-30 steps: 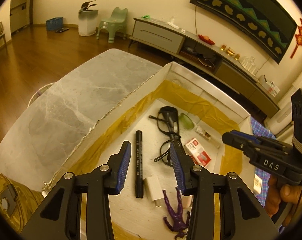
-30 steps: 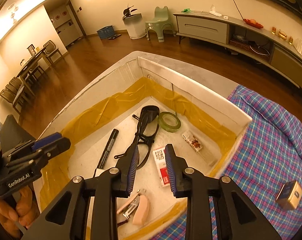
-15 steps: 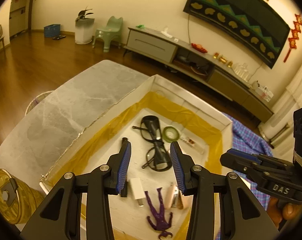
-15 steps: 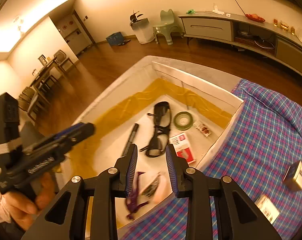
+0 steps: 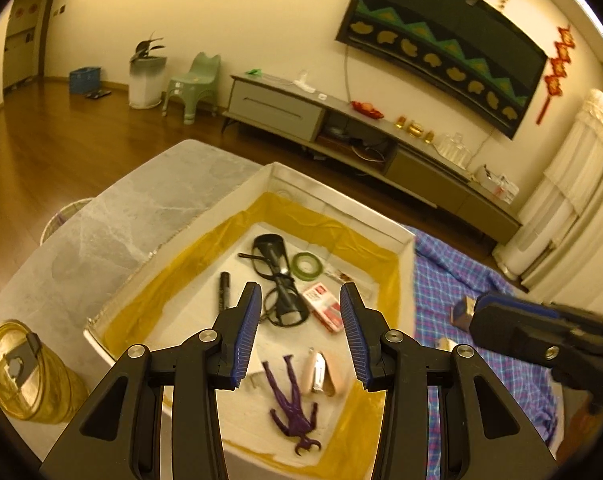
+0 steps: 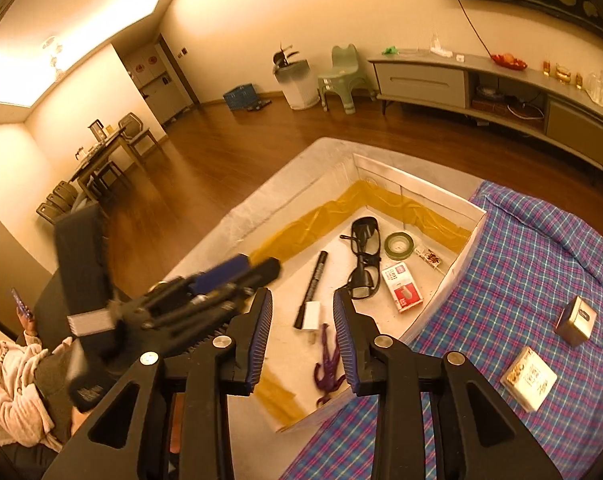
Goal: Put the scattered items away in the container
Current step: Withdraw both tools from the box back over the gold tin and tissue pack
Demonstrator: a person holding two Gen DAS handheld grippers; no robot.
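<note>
A grey stone table (image 5: 101,232) carries everything, with a blue and purple checked cloth (image 6: 533,264) spread over its right part. On the table, touching the cloth's left edge, sits the container, a white open box (image 5: 341,200) lined with yellow tape around its inner walls.

Inside the box, black glasses (image 5: 279,280) lie near the middle, with a black marker (image 6: 313,284) to their left and a red and white packet (image 6: 401,286) to their right. A purple toy figure (image 5: 293,404) lies at the near end, just beside a pink stapler (image 5: 325,372). A roll of green tape (image 6: 398,246) sits toward the far right corner, and a small white block (image 6: 312,315) rests against the marker's near end.

Still out on the cloth, well right of the box, are a small metal tin (image 6: 577,320) and, nearer, a flat white and gold box (image 6: 529,380).

A round yellow spool (image 5: 25,372) stands on the bare table at the near left.

The left gripper (image 5: 299,332) hovers above the box with its jaws spread and opening, nothing between them. The right gripper (image 6: 303,336) hangs over the box's near edge, jaws also opening and empty. A person in a pale fuzzy sleeve (image 6: 9,384) appears at the far left, probably seated, though blur hides much.
</note>
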